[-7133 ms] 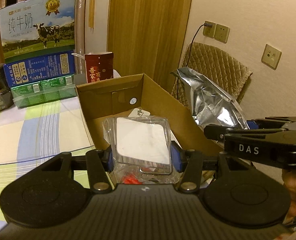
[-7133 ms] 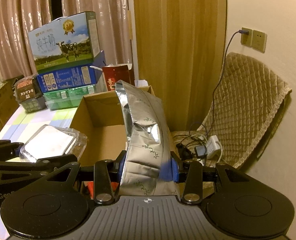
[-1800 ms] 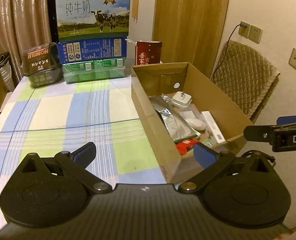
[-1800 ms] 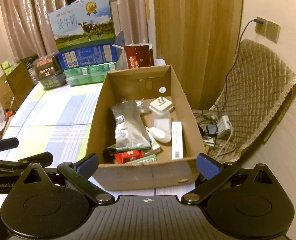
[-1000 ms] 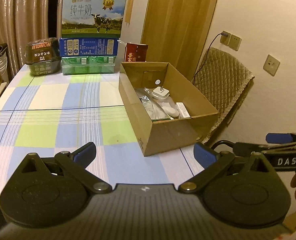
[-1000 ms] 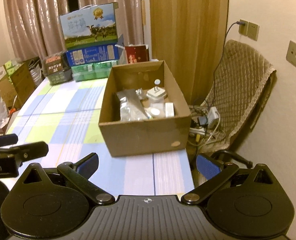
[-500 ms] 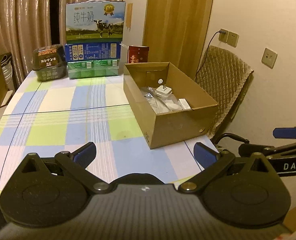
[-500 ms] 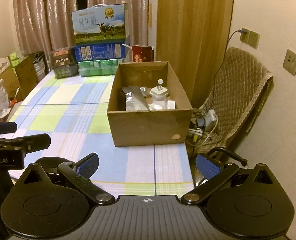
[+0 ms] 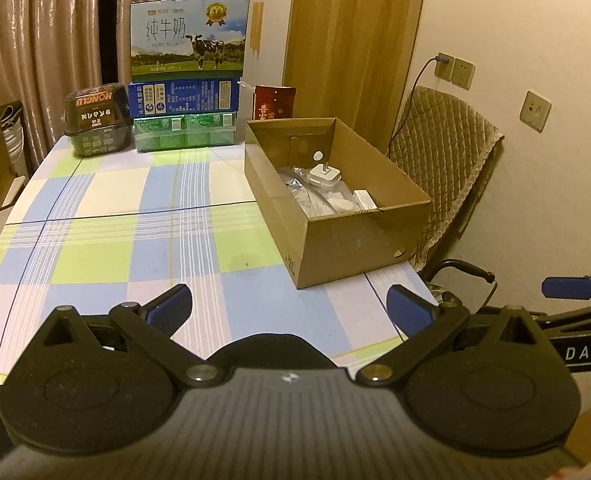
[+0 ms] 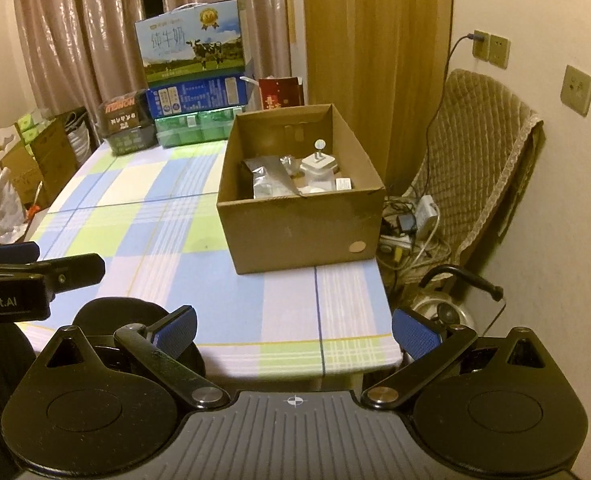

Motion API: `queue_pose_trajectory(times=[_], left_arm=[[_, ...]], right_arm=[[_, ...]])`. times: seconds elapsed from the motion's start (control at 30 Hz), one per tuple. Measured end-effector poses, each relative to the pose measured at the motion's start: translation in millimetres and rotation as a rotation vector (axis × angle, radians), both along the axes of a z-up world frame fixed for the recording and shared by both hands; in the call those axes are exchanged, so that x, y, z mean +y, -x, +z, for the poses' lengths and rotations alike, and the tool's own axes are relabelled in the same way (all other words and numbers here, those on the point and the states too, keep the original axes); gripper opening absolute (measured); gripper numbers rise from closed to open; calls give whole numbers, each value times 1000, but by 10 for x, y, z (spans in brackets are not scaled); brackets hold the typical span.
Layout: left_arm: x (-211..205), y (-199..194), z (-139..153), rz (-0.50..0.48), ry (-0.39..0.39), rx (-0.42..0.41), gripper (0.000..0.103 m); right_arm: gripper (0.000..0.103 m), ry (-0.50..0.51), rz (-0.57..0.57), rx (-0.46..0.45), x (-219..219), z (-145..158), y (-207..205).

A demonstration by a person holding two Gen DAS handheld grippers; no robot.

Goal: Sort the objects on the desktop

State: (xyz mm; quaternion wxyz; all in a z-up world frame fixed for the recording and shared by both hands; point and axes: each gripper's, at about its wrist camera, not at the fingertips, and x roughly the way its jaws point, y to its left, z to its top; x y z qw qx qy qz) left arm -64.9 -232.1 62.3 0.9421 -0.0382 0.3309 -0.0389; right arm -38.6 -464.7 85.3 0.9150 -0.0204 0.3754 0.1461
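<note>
At the table's near edge, left gripper (image 9: 289, 308) and right gripper (image 10: 293, 330) hover level, both spread wide and empty, facing one cardboard box (image 10: 301, 236).

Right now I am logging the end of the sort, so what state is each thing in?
Left hand-held gripper: open, holding nothing.
Right hand-held gripper: open, holding nothing.
Cardboard box: open on top, upright on the table, holding items.
Silver foil bag: lying inside the box.
White plug adapter: in the box, prongs up.
Milk carton stack: stacked at the table's far end.
</note>
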Motion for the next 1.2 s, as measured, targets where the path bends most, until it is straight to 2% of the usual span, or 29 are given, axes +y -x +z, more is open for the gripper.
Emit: queue_pose_trajectory(times=[1.2], left_arm=[[42,-50,-30,-1,7,24,102]], right_arm=[[101,15,6,6,96,-9,-39]])
